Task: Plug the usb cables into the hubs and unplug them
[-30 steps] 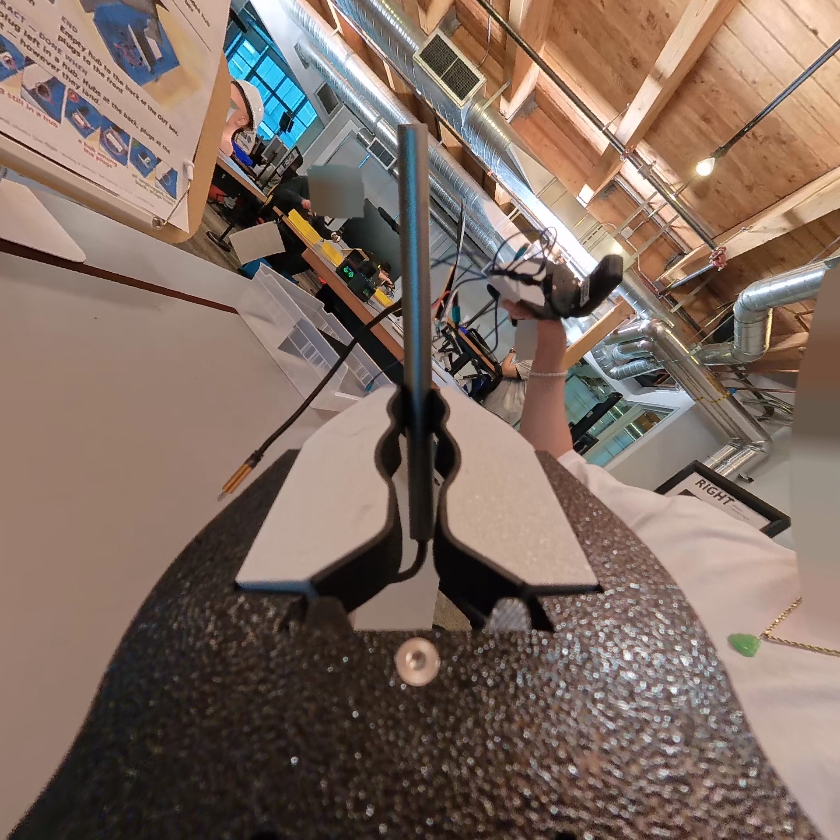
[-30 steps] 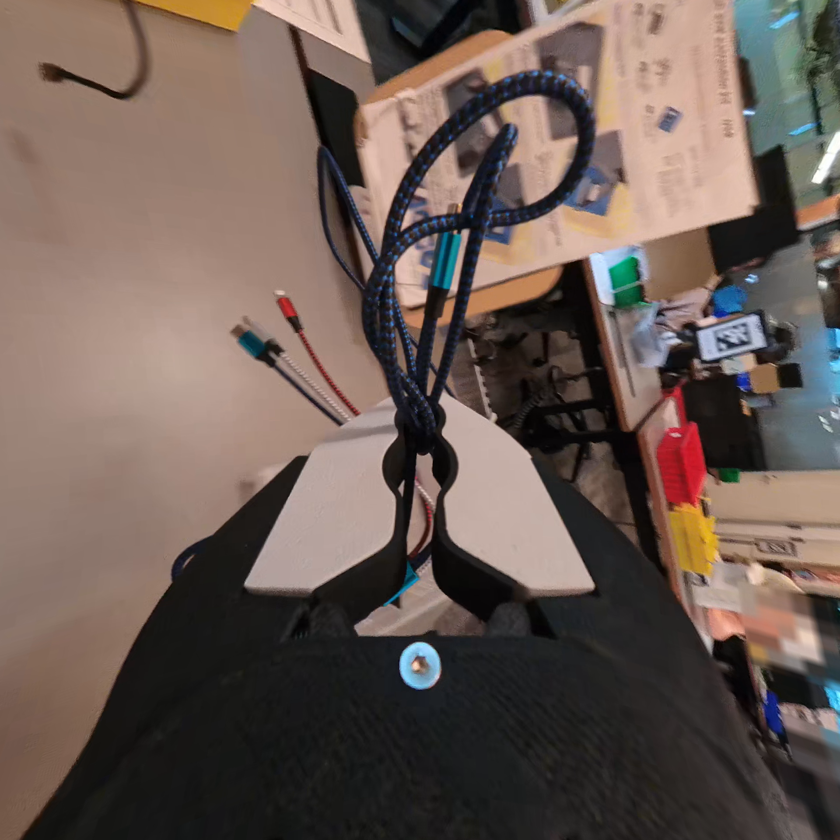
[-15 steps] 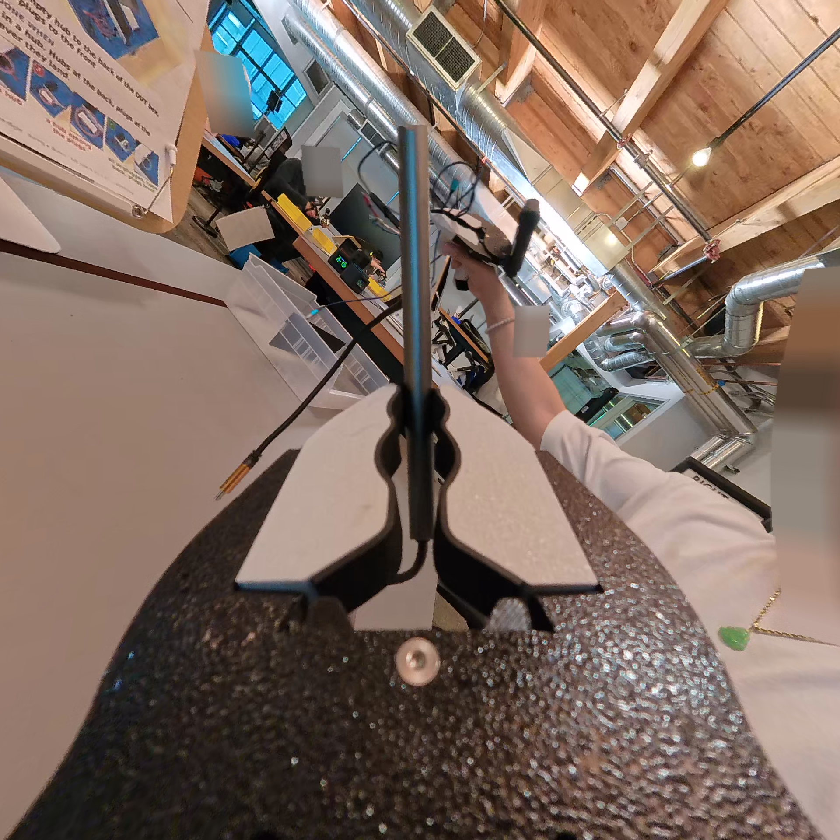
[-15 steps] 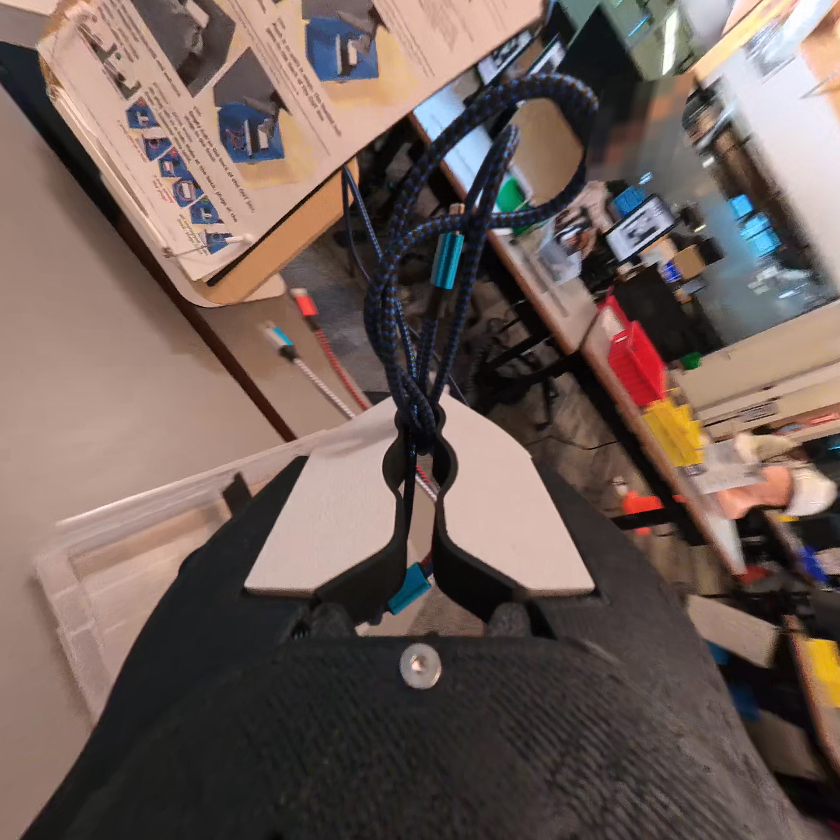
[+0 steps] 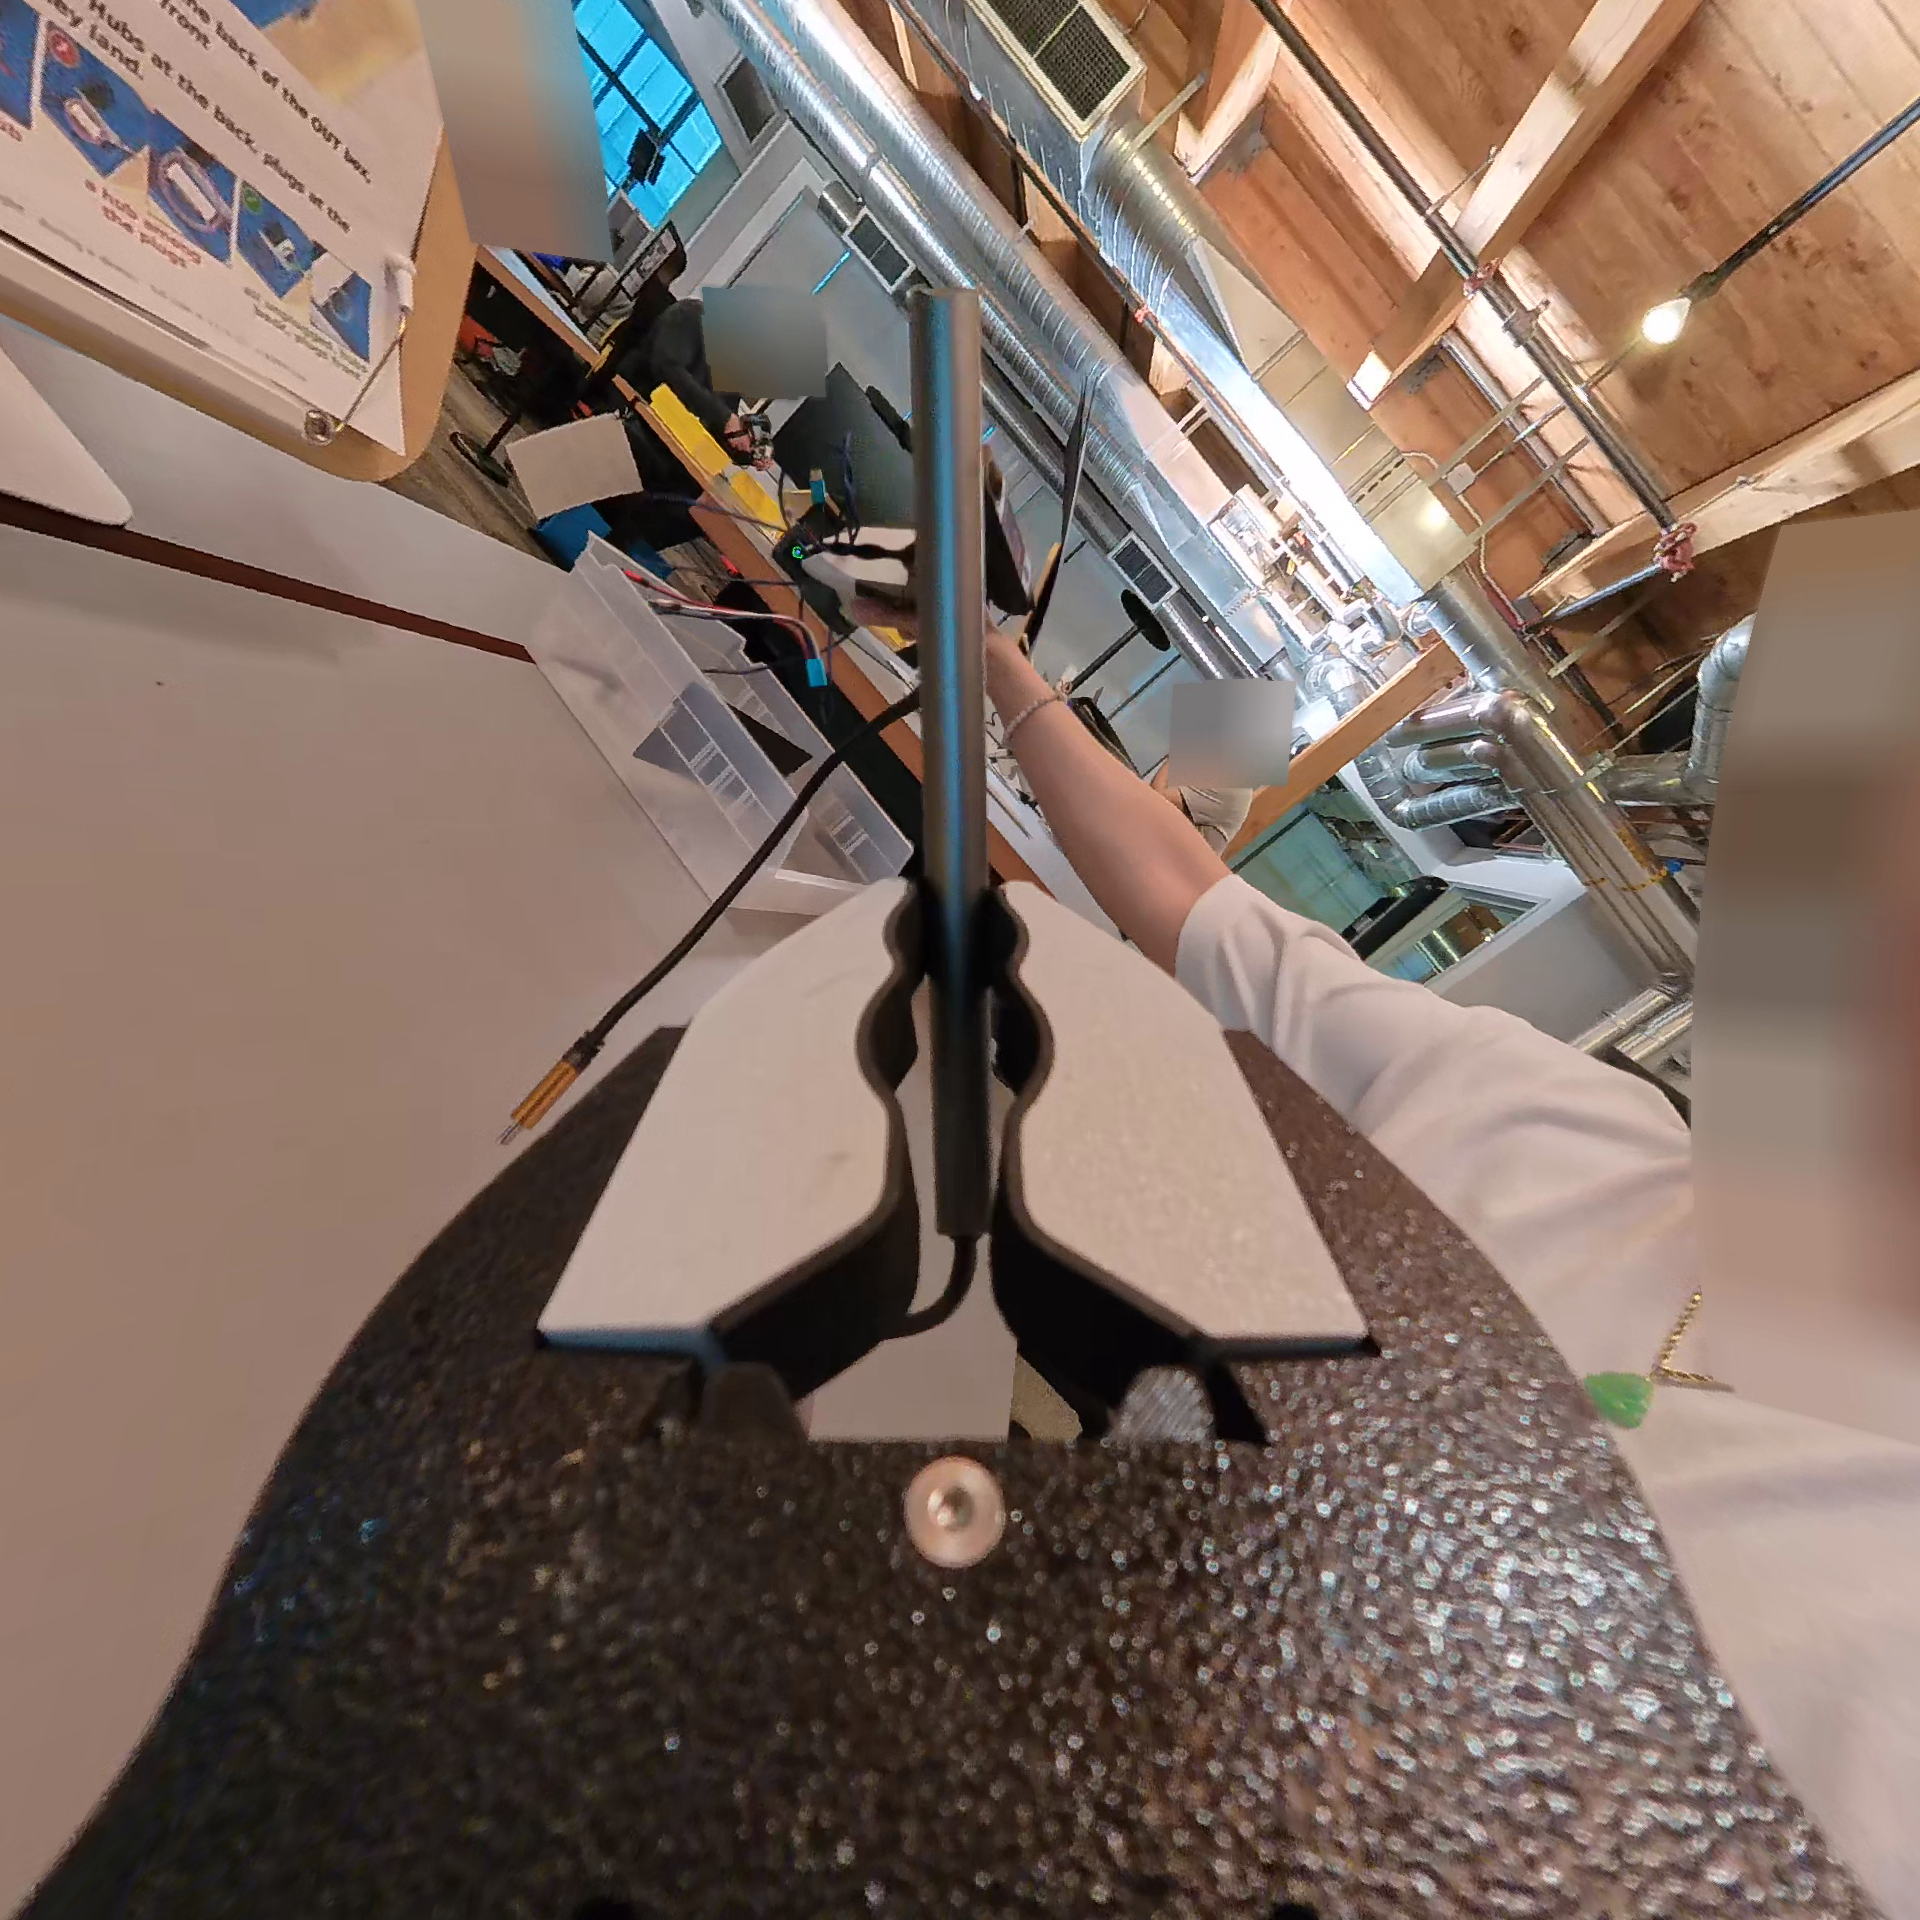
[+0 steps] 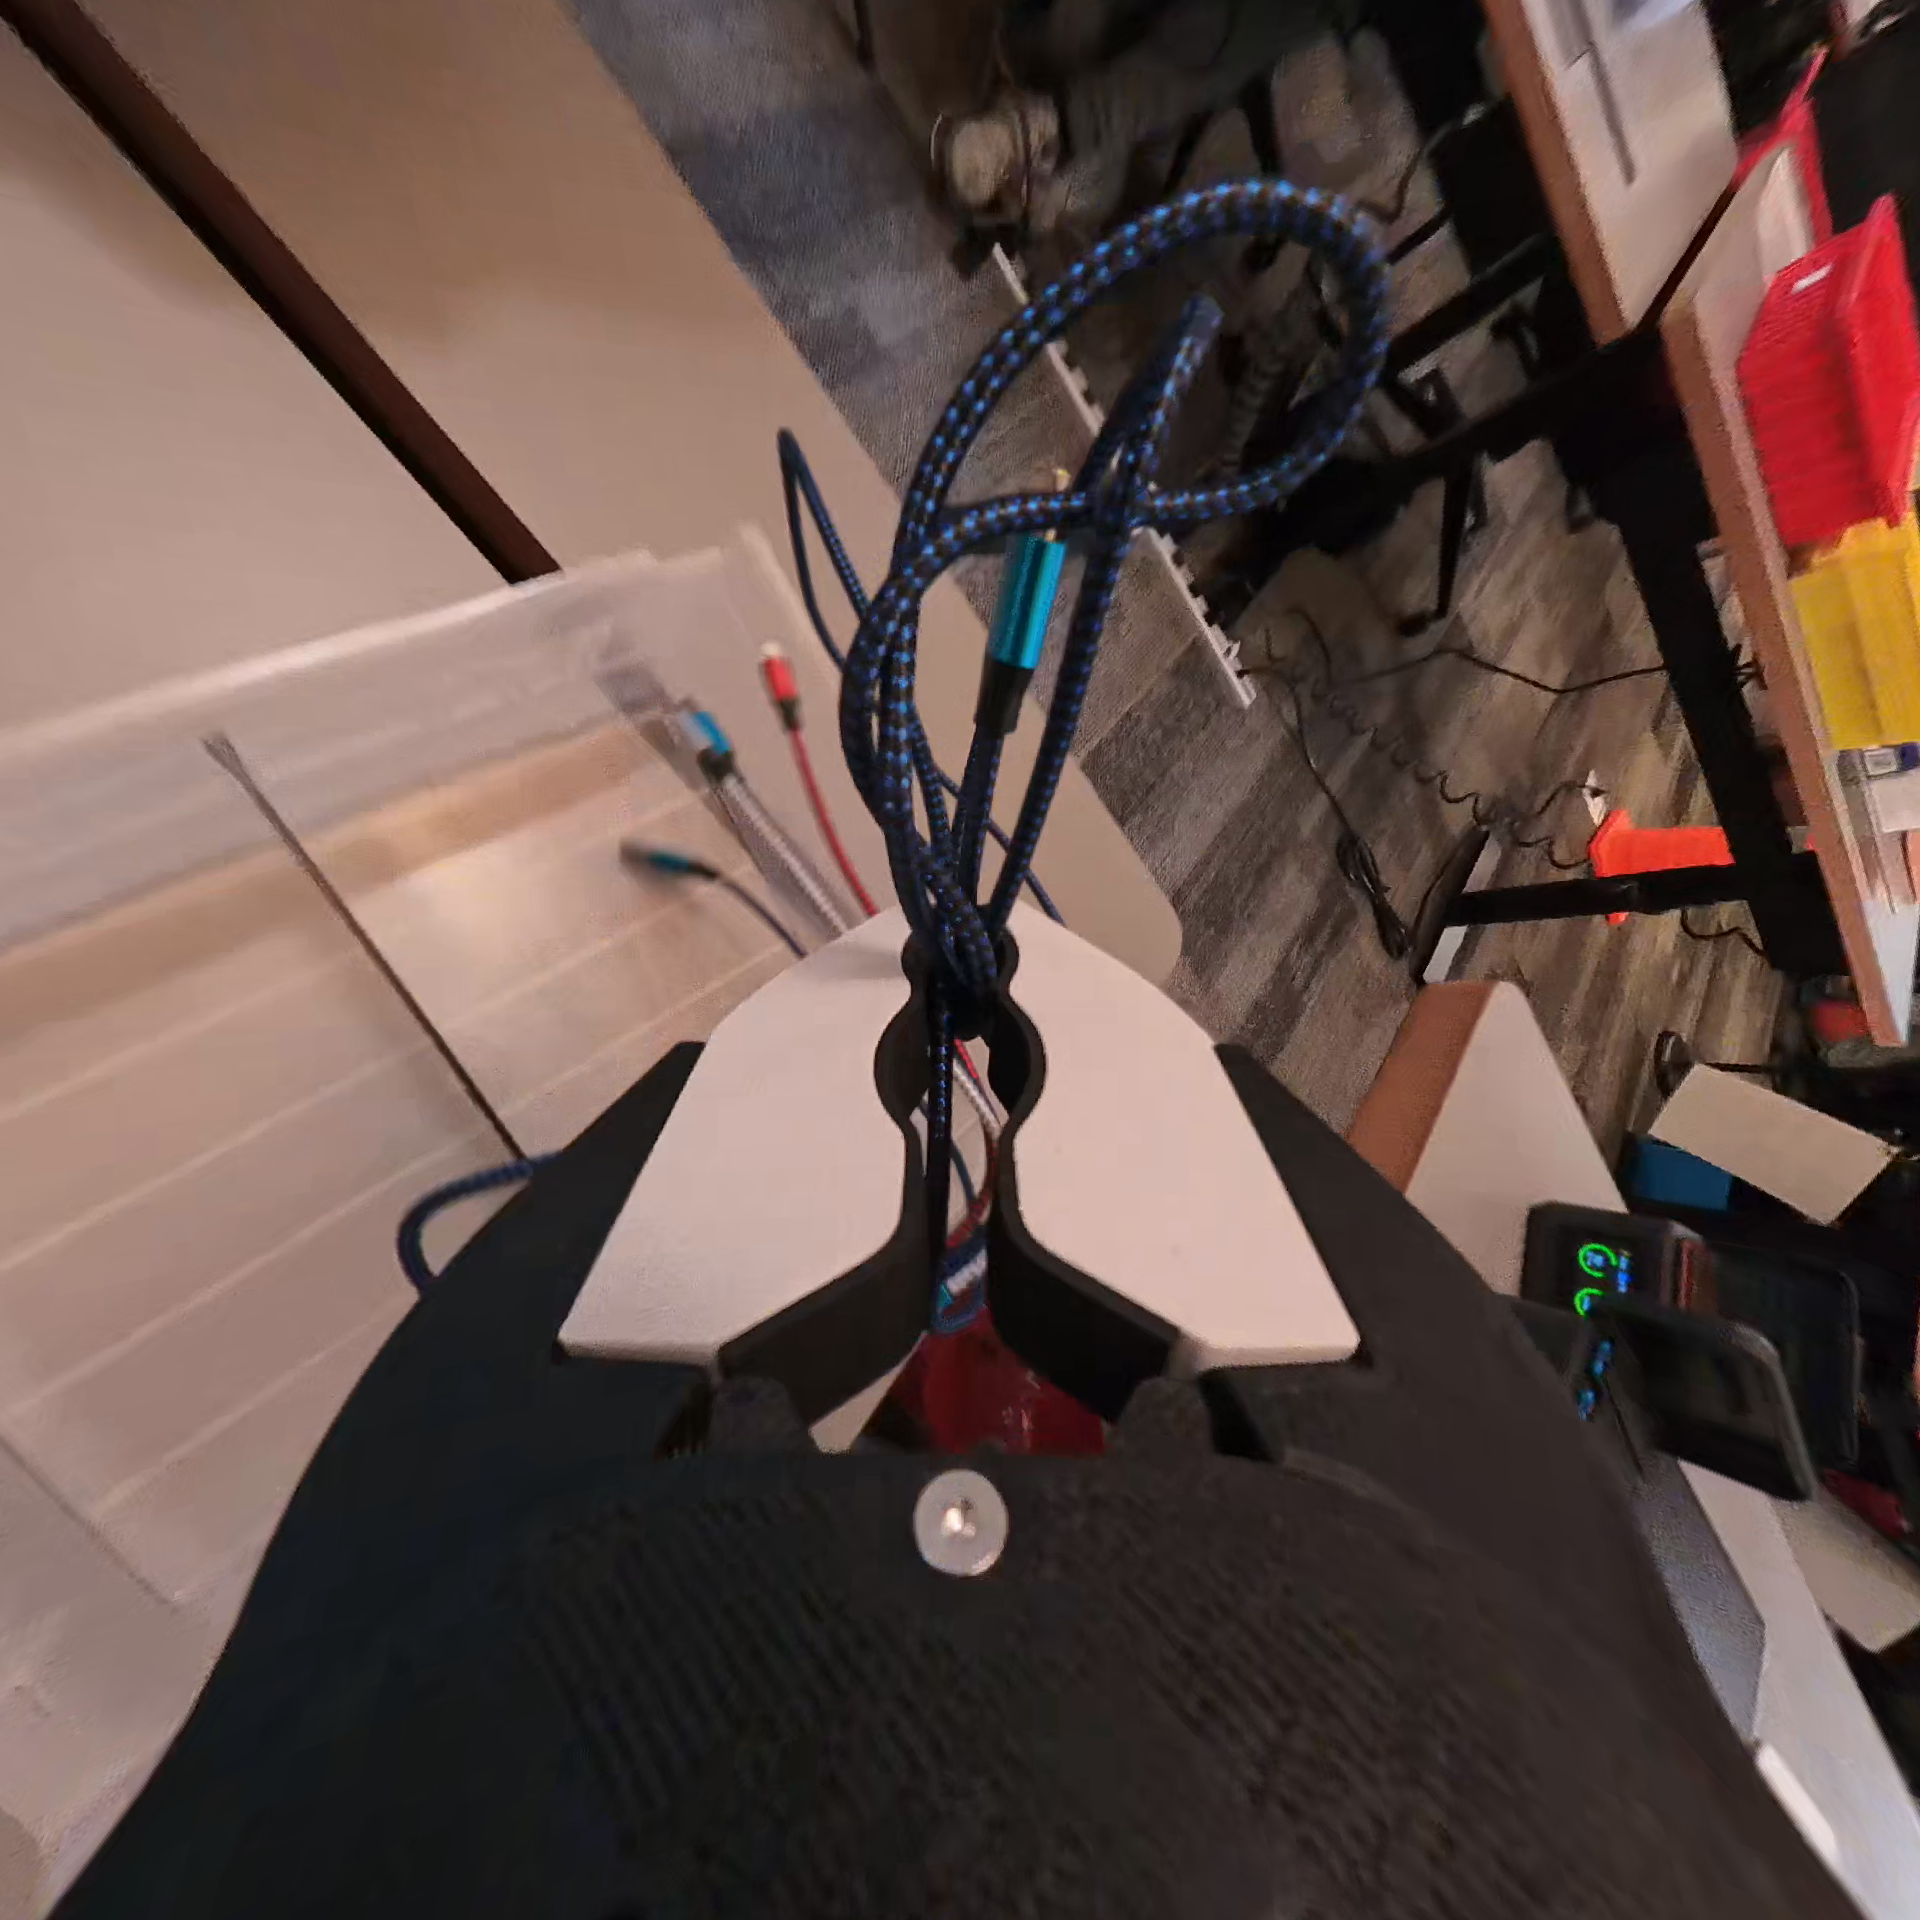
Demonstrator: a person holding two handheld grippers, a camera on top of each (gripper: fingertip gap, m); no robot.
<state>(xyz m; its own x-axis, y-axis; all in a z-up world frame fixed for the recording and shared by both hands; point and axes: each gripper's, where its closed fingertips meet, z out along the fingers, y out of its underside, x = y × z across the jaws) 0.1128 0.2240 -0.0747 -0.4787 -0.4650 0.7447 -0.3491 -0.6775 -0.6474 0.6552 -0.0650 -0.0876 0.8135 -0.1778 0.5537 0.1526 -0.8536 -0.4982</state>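
USB hub [image 5: 948,727], a slim dark grey bar seen edge-on, stands upright between the closed fingers of the left claw [image 5: 954,940], clamped along its lower half, in the left wrist view. Its thin black lead curls out below the grip, and a black cable [image 5: 727,894] with a gold-coloured plug [image 5: 549,1087] hangs over the pale counter [image 5: 260,883] to the left. A clear plastic bin [image 5: 717,769] sits at the counter's far edge, with red and blue cable ends draped at its rim. Beyond the hub, the person's arm in a white sleeve [image 5: 1455,1070] reaches out, carrying the right claw [image 5: 883,566], which is largely hidden behind the hub. An instruction sheet [image 5: 208,187] hangs at upper left beneath a timber ceiling with silver ducts. In the right wrist view, the right claw [image 6: 958,961] is shut on a knotted bundle of blue-and-black braided cables [image 6: 914,665], whose loops rise above the fingertips; a teal plug [image 6: 1023,603] dangles among them. A red-tipped cable [image 6: 800,769] and a silver braided cable with a blue plug [image 6: 727,769] trail to the left, apparently over the clear bin [image 6: 312,831], though motion blur makes the contact uncertain. A small black device with green lights [image 6: 1621,1288] rests on a surface at right.
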